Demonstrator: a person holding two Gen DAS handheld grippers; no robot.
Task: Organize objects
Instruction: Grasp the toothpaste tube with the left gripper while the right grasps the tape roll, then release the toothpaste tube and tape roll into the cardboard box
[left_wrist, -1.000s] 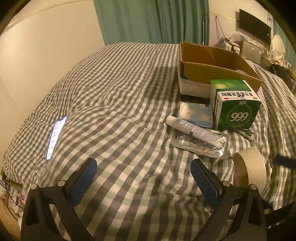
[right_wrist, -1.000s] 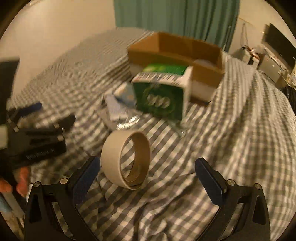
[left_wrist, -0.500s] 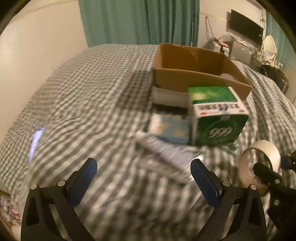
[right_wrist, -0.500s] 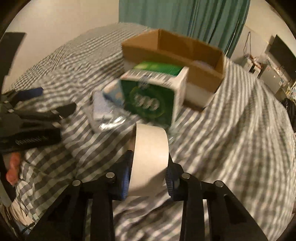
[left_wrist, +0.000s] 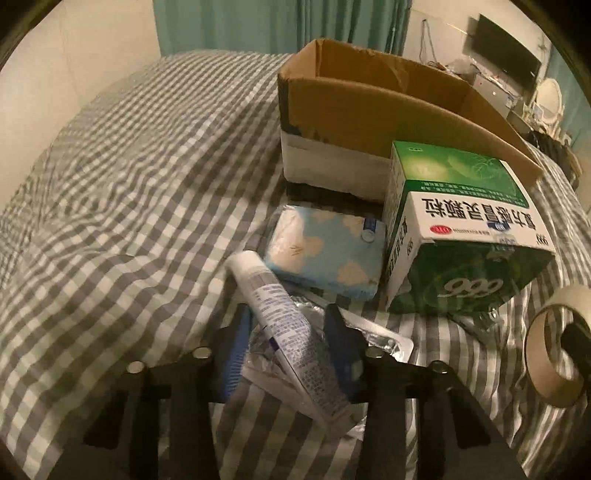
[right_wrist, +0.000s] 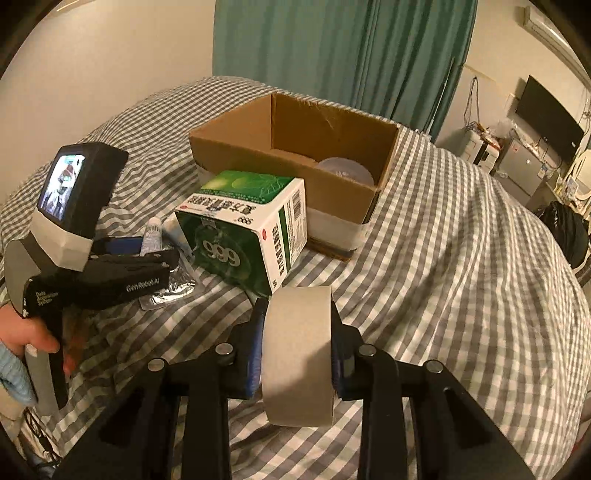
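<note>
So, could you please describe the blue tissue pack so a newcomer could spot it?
Find the open cardboard box on the checked bedspread. Just before its near wall, left of the green medicine carton, lies the tissue pack: flat, soft, pale blue with cream clouds.

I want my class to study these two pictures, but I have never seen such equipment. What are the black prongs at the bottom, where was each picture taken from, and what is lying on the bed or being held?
The prongs are hand-held two-finger grippers, one in each of a person's hands, each carrying a camera looking along its fingers. The left gripper closes around a white tube lying on foil blister packs. The right gripper clamps a roll of tape. On the checked bedspread lie a green medicine box, a blue tissue pack and an open cardboard box holding a round container.
</note>
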